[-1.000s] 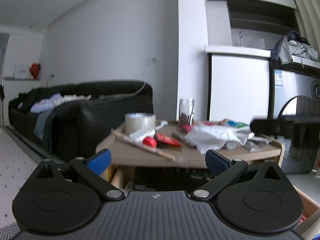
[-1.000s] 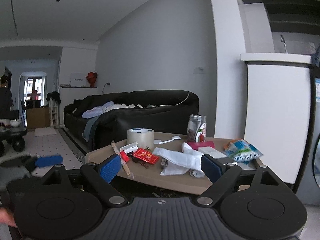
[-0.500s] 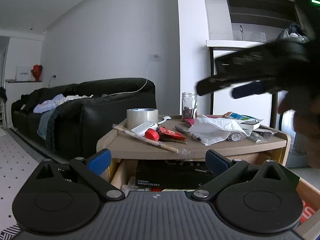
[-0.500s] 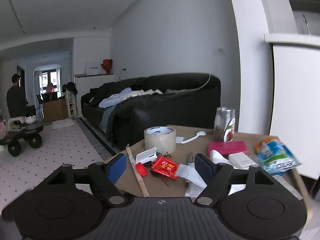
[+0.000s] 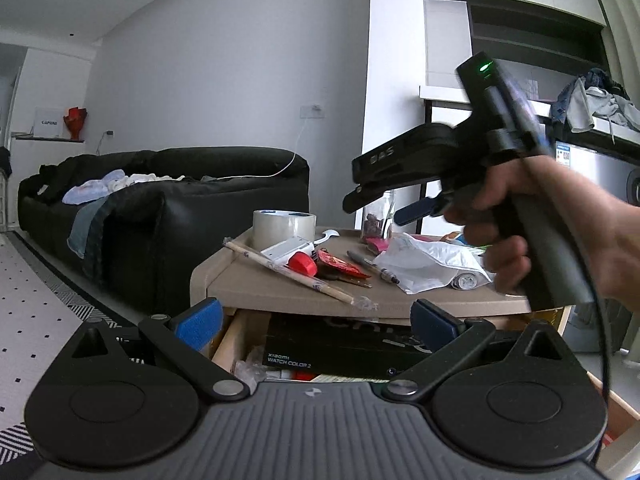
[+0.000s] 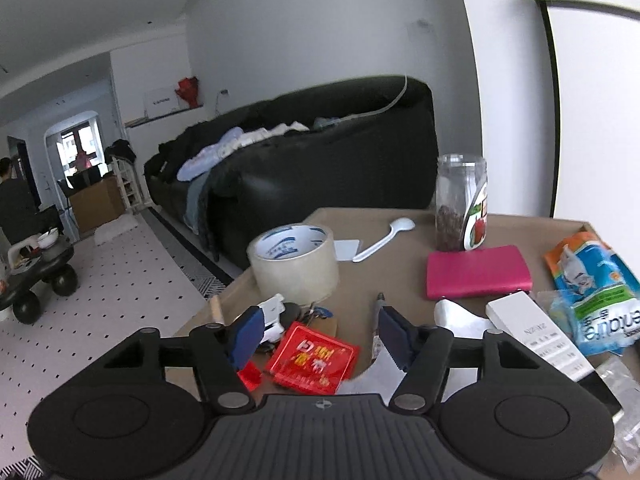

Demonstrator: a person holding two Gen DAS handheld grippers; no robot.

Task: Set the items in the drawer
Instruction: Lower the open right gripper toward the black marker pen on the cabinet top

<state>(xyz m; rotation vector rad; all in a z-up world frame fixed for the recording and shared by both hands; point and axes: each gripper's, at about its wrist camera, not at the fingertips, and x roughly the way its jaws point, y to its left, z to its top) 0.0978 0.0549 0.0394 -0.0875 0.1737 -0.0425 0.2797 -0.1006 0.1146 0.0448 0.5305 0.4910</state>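
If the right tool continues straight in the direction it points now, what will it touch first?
Most likely the red packet on the table: it lies between the open fingers of the right tool, close below. Depth is unclear; passing higher, it would reach the tape roll.

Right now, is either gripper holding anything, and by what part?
Nothing is held. The left gripper and the right gripper are both open and empty; the right one hovers over the red packet.
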